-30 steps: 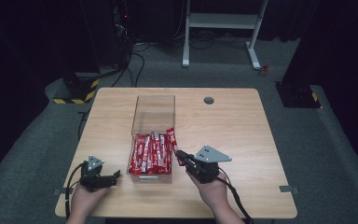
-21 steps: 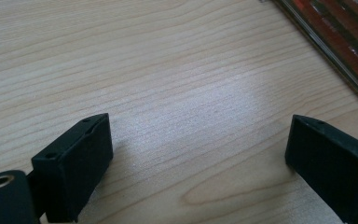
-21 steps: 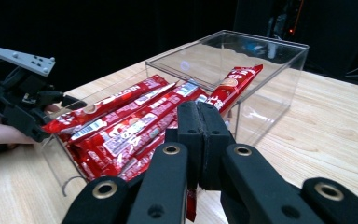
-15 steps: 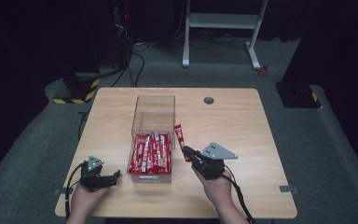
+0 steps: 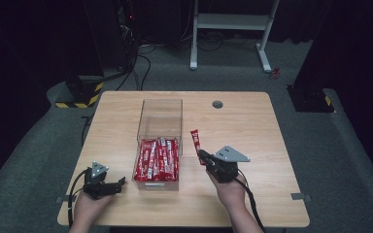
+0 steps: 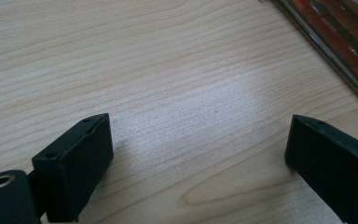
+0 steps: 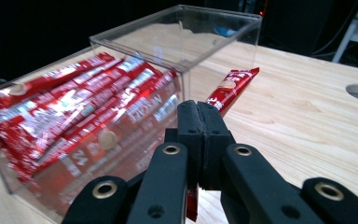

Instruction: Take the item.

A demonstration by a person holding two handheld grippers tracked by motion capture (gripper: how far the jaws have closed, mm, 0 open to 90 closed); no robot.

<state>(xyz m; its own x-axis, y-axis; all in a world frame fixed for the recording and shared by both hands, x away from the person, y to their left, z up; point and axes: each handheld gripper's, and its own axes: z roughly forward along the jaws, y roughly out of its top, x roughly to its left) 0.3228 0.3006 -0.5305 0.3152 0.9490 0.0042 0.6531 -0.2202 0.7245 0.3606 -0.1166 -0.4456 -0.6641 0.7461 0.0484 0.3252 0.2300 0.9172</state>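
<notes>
Resting on the table [image 5: 272, 145], the left gripper [image 5: 119, 184] has its jaws spread with nothing between them; the clear box [image 5: 159, 127] of red packets [image 5: 156, 158] lies just beyond them. Right of the box, the right gripper [image 5: 201, 155] is clenched on one red stick packet [image 5: 194, 140], which juts ahead of its jaws, seemingly lifted out and about to be set down. Bare wood lies ahead and right of those jaws; the box wall stands close on their left, the near table edge behind.
</notes>
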